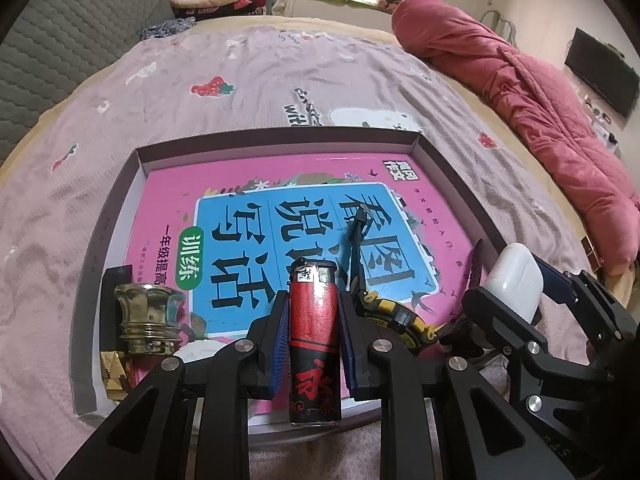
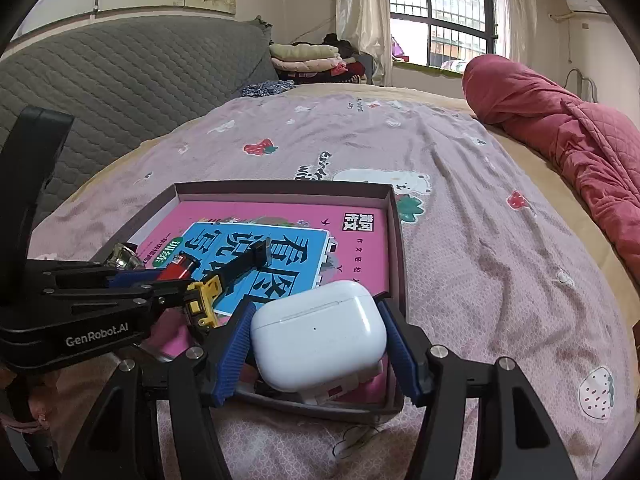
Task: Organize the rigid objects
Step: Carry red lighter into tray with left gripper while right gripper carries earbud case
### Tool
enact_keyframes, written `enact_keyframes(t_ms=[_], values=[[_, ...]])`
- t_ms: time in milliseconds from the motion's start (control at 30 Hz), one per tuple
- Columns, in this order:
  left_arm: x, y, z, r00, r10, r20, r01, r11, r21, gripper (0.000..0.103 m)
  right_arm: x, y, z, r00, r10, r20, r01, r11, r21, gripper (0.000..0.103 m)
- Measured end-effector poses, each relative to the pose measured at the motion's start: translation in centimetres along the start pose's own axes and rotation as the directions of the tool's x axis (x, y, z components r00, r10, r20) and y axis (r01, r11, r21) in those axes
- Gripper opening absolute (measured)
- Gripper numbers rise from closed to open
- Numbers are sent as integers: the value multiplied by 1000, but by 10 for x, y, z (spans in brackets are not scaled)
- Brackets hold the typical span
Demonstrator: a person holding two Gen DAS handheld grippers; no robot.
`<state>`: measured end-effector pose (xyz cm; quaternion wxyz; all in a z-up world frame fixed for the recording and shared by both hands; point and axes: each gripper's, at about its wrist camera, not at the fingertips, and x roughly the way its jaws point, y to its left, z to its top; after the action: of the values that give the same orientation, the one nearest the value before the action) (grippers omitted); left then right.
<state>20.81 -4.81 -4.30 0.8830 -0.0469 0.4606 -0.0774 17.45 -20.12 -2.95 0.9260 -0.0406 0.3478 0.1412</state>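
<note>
My left gripper [image 1: 314,312] is shut on a red and black lighter [image 1: 315,344], held upright over the near end of a shallow dark box [image 1: 280,136]. A pink and blue book [image 1: 248,188] lies in the box. My right gripper [image 2: 318,320] is shut on a white earbud case [image 2: 320,332] over the box's near right corner [image 2: 394,216]. The case also shows in the left wrist view [image 1: 516,280]. A yellow and black utility knife [image 1: 396,316] lies on the book between the grippers, its blade end pointing away [image 2: 240,264].
A brass-coloured glass bottle cap [image 1: 148,316] and a gold folded piece [image 1: 114,372] sit in the box's near left corner. The box rests on a pink bedsheet [image 2: 480,240]. A red quilt [image 2: 560,140] lies at the right, a grey headboard [image 2: 120,72] at the left.
</note>
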Motion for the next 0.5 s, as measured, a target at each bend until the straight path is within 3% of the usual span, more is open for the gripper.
enact_keyframes(t_ms=[500], values=[[10, 0, -7, 1000, 9, -9, -9, 1000, -1, 23, 6, -1, -3, 1000, 2, -17, -2, 1000, -2, 62]])
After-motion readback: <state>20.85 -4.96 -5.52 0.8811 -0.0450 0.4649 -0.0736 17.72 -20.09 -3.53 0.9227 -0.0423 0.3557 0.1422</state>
